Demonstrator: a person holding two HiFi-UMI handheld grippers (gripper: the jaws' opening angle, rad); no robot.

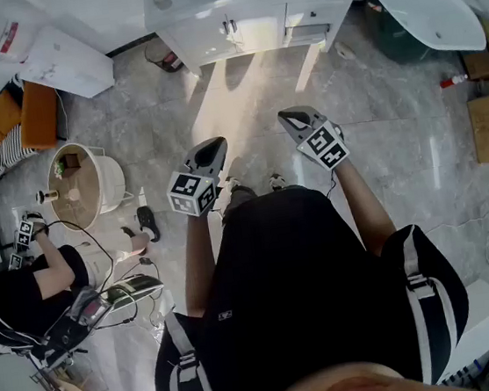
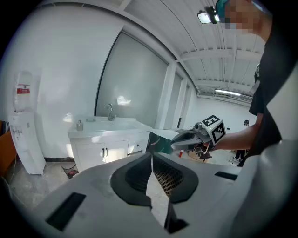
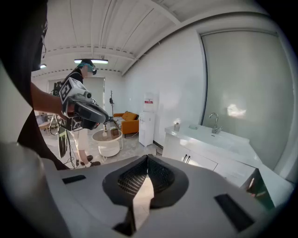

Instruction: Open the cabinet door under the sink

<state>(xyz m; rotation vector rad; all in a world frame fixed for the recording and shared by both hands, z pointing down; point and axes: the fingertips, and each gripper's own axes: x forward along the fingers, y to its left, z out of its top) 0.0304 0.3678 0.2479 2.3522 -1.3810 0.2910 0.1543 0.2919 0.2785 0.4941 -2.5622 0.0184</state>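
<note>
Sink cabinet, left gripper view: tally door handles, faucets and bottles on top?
Door handles: 2
Faucet: 1
Bottle: 1
Total: 4

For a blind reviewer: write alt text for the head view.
A person in a black top holds the grey left gripper and grey right gripper, jaws shut and empty, aimed toward a white sink cabinet whose doors are closed, across a grey stone-look floor.
</note>
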